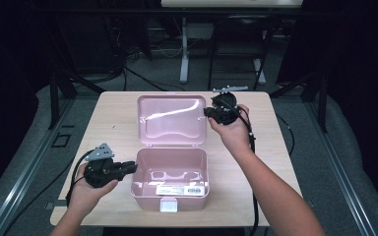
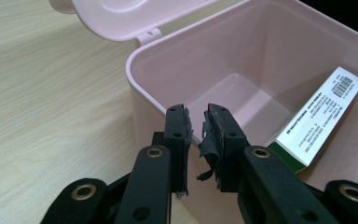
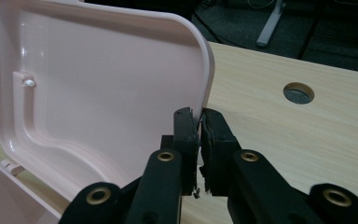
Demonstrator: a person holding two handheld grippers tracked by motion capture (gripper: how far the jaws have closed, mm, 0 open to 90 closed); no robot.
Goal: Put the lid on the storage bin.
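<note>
1. High view: my left gripper (image 1: 128,168) sits low at the near left of the table (image 1: 113,113), held in the left hand (image 1: 91,189), forearm coming up from the bottom edge. It points right, its tips just at the left wall of the pink box (image 1: 170,184). My right gripper (image 1: 209,112) is held further away, the right hand (image 1: 234,130) wrapped under it and the forearm stretched diagonally across the near right corner. It points left at the right edge of the open lid (image 1: 172,119), which stands up behind the box. A white label (image 1: 181,190) lies inside the box.

2. Same view, surroundings: the table is pale wood grain on a grey floor, with dark frame rails either side and white desk legs beyond.

3. Left gripper view: the left gripper (image 2: 196,128) shows a narrow gap between its jaws, nothing in it. They straddle the box's near rim (image 2: 149,93), worn black padding hanging off one pad. The label (image 2: 324,114), with a barcode, leans against the inner wall.

4. Right gripper view: the right gripper (image 3: 199,126) is pinched on the lid (image 3: 98,84) at its edge, the jaws nearly together. A round cable hole (image 3: 299,93) shows in the tabletop beyond.
</note>
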